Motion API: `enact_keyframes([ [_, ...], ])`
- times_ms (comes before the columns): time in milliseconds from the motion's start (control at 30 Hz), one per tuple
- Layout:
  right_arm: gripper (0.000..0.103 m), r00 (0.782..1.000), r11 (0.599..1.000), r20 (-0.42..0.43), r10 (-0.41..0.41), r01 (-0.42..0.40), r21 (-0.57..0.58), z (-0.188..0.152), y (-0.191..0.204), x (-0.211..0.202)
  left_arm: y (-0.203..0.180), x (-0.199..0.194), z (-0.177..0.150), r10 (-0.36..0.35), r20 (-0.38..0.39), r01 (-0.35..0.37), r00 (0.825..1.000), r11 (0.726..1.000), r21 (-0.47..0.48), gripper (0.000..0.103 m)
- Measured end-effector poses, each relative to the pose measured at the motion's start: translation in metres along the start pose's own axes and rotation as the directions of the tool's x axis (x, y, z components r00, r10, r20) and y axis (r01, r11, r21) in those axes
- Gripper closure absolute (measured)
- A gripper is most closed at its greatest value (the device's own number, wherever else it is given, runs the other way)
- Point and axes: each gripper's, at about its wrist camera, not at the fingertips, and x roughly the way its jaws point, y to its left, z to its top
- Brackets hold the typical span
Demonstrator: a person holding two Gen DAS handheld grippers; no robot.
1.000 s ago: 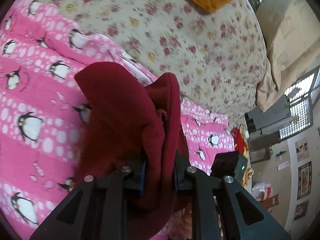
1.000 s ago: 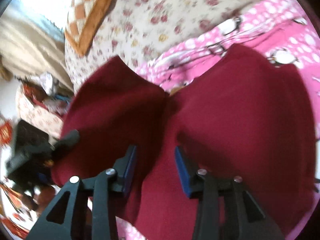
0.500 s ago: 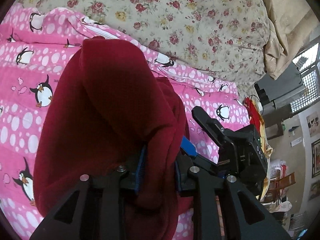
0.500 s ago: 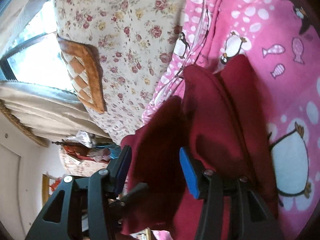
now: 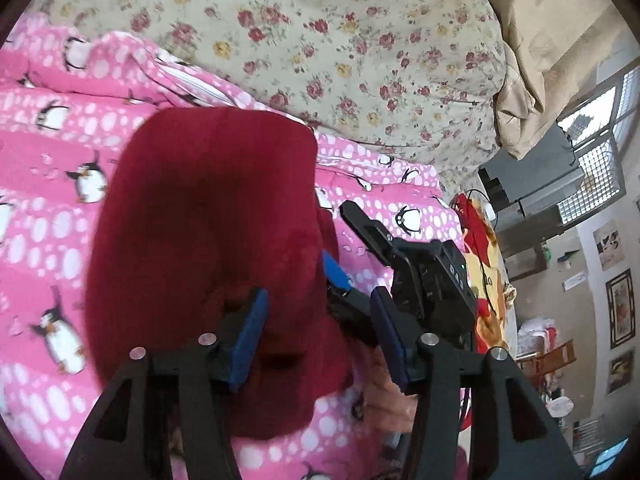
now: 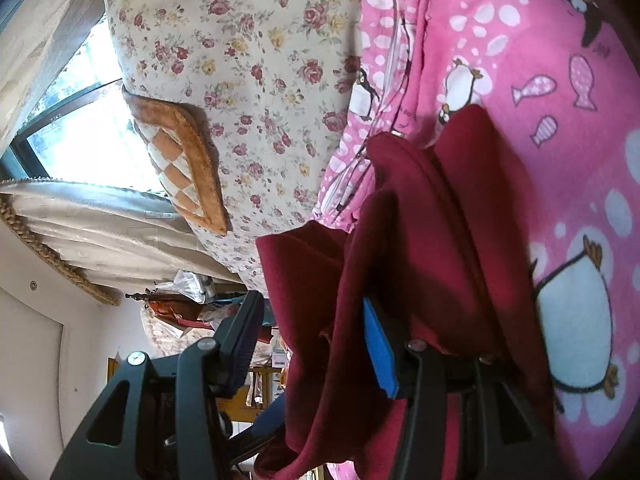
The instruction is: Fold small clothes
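A dark red fleece garment (image 5: 208, 240) lies folded over on the pink penguin blanket (image 5: 52, 184). My left gripper (image 5: 316, 344) is open just above its near edge, with the cloth between and under the jaws, not pinched. The right gripper's body (image 5: 424, 280) shows just right of the garment in the left wrist view. In the right wrist view the garment (image 6: 432, 240) hangs in loose folds between and over the jaws of my open right gripper (image 6: 312, 340), draped on the right finger (image 6: 378, 350).
A floral bedspread (image 5: 360, 48) lies behind the pink blanket (image 6: 560, 120). An orange checked cushion (image 6: 180, 160) rests on it by the window. Beyond the bed's edge are a beige curtain (image 5: 532, 40), shelves and room clutter (image 5: 536, 344).
My left gripper has opened and let go of the red garment, which has dropped flatter onto the blanket. My right gripper has stayed open, close beside it.
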Motion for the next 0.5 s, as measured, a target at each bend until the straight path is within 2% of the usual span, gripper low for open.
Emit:
enact_keyframes([
  [67,0.051,1.000,1.000,0.002,-0.012,0.012,0.004,-0.001,0.000,-0.003,0.005,-0.018,-0.007,0.023,0.035,-0.023,0.999,1.000,-0.005,0.071],
  [167,0.050,0.998,0.998,-0.006,-0.067,0.067,0.012,-0.002,0.005,-0.008,0.025,-0.055,-0.021,0.075,0.142,-0.069,0.987,0.996,-0.049,0.070],
  [233,0.043,0.992,0.992,-0.016,-0.127,0.127,0.001,-0.003,0.010,-0.012,0.041,-0.069,-0.032,0.130,0.187,-0.115,0.974,0.989,-0.092,0.070],
  [267,0.043,0.987,0.987,-0.020,-0.159,0.158,-0.013,-0.005,0.014,-0.015,0.047,-0.071,-0.036,0.155,0.188,-0.137,0.970,0.985,-0.104,0.070],
  [300,0.035,0.983,0.983,-0.026,-0.183,0.183,-0.027,-0.007,0.017,-0.017,0.053,-0.070,-0.041,0.171,0.184,-0.155,0.968,0.983,-0.103,0.070],
  [333,0.023,0.973,0.973,-0.030,-0.230,0.228,-0.044,-0.010,0.021,-0.019,0.055,-0.068,-0.043,0.176,0.177,-0.162,0.968,0.982,-0.095,0.070],
  [367,0.022,0.964,0.963,-0.029,-0.264,0.261,-0.065,-0.012,0.024,-0.022,0.057,-0.063,-0.045,0.186,0.164,-0.174,0.969,0.981,-0.086,0.070],
  [500,0.022,0.967,0.955,0.008,-0.256,0.255,-0.155,-0.019,0.040,-0.031,0.050,-0.042,-0.056,0.167,0.142,-0.162,0.976,0.986,-0.045,0.070],
])
